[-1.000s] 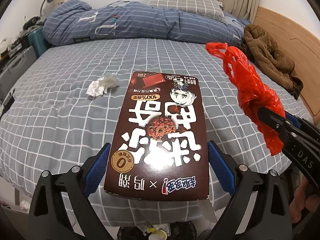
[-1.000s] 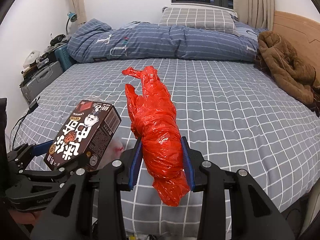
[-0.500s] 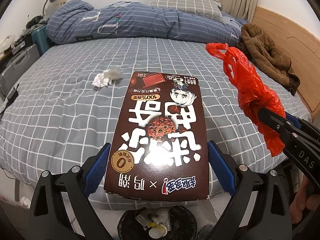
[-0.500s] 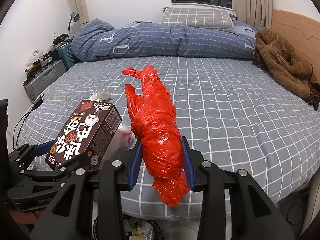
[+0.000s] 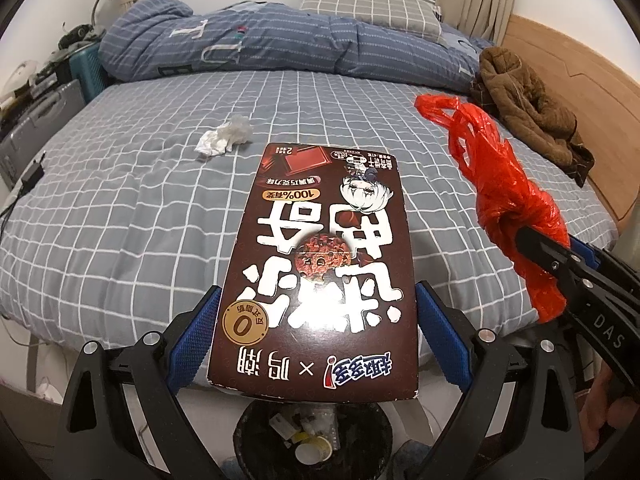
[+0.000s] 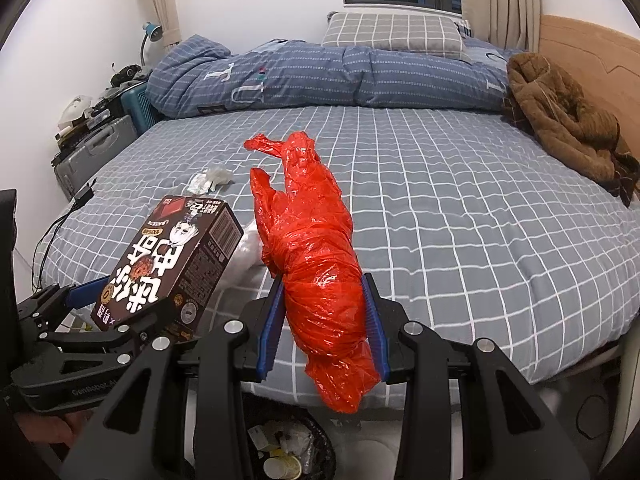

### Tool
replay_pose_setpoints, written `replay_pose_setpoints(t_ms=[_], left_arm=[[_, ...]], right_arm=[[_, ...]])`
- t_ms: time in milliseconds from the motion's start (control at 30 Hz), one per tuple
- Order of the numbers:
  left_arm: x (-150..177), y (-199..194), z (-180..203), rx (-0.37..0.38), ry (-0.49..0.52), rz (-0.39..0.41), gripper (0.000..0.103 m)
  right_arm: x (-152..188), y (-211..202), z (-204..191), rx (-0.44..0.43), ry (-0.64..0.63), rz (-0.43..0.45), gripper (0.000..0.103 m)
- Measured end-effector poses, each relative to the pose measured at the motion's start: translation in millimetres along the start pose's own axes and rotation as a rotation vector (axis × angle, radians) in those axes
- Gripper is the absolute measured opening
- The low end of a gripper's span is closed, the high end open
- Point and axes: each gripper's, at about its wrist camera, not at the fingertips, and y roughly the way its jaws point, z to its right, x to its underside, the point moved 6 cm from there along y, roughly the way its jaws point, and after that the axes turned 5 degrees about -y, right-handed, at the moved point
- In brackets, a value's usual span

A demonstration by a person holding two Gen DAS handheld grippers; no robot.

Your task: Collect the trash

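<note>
The big bed [image 5: 160, 208] is in front of me, and the black bin [image 5: 316, 440] sits below my fingers. My left fingers [image 5: 316, 340] hold the brown box [image 5: 320, 272] and my right fingers [image 6: 322, 320] squeeze the red bag [image 6: 316, 248]. If I let go too soon, they might miss the bin, and the small tissue [image 5: 224, 142] still lies on the bed

Right claw [image 6: 323, 320] grips red bag [image 6: 316, 256]; left claw [image 6: 116, 304] holds brown box [image 6: 168, 264].
</note>
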Motion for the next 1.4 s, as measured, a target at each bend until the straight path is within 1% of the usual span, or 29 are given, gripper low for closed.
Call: replay_pose_setpoints(t_ms=[133, 367, 667, 833, 1000, 1233, 1400], left_arm=[[9, -9, -1, 0.000, 0.001, 0.003, 0.091], [27, -24, -1, -0.004, 0.005, 0.003, 0.091], [59, -40, -9, -0.006, -0.004, -0.017, 0.091], [75, -48, -16, -0.012, -0.019, -0.030, 0.091], [96, -54, -27, -0.032, -0.030, -0.058, 0.091], [116, -57, -39, -0.054, -0.046, -0.094, 0.091], [136, -56, -43, -0.062, -0.050, -0.129, 0.091]], right_arm=[[5, -4, -3, -0.005, 0.002, -0.001, 0.036], [23, -19, -13, -0.018, 0.004, -0.004, 0.036], [46, -35, -29, -0.030, 0.003, -0.022, 0.036], [64, -40, -36, -0.037, 0.006, -0.044, 0.036], [88, -40, -40, -0.041, 0.004, -0.089, 0.036], [113, -44, -46, -0.032, -0.005, -0.132, 0.036], [131, -41, -46, -0.028, 0.002, -0.173, 0.036]])
